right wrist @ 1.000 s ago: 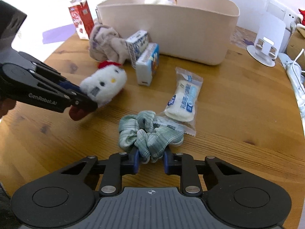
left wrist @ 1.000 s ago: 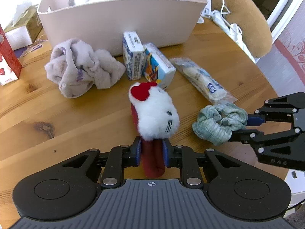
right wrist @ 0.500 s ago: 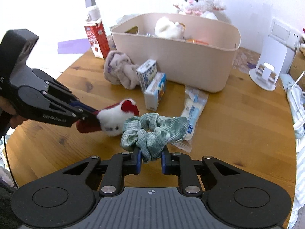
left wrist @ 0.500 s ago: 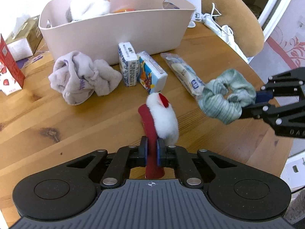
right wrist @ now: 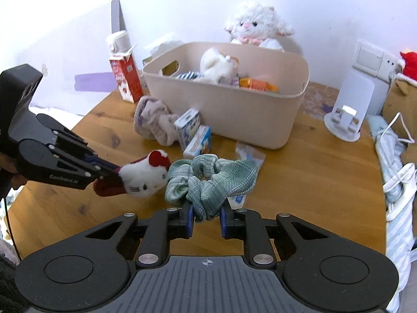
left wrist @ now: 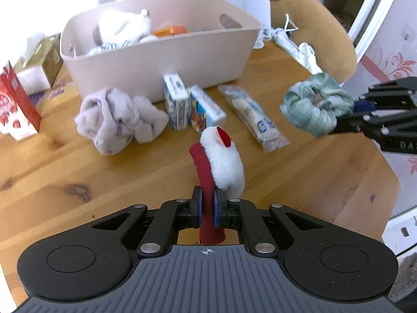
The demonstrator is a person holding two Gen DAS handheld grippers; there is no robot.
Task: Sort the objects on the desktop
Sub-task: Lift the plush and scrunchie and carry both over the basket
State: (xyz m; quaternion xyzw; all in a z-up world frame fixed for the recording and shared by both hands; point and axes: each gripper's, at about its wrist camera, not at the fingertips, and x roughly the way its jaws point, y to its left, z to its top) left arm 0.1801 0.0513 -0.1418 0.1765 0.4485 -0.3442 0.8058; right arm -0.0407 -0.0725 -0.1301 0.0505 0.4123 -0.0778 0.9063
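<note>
Left gripper (left wrist: 207, 210), pads pinching the red band of a white cat plush (left wrist: 224, 161), held above the table (left wrist: 78, 172). Right gripper (right wrist: 206, 220), pads clamped on a green scrunchie (right wrist: 211, 182), also raised. Beyond, on the table: two cartons (left wrist: 192, 108), a wrapped snack (left wrist: 255, 116), a cloth (left wrist: 117, 122), then the beige bin (left wrist: 161, 60).

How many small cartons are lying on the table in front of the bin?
2. The blue-and-white carton stands against the beige bin, and the carton with the orange picture lies right beside it, touching. Others may be hidden behind the crumpled cloth.
</note>
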